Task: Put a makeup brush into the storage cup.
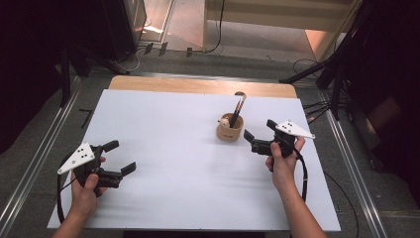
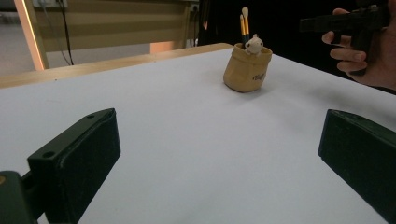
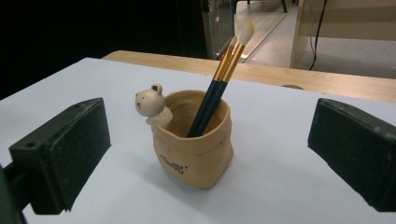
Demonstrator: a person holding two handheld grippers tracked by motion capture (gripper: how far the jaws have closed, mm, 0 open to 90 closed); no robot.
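A tan sack-shaped pot stands right of the middle of the white sheet. A small bear figure sits on its rim, and two dark-handled brushes with gold ferrules lean inside it. My right gripper is open just right of the pot and points at it; in the right gripper view the pot sits between the jaws, a little ahead of them, untouched. My left gripper is open over bare sheet at the near left; from it the pot is far ahead.
The white sheet covers a wooden table whose bare far edge shows. Metal rails run along both sides. Dark stand legs and cables lie at the far right. The other hand shows at the left gripper view's top right.
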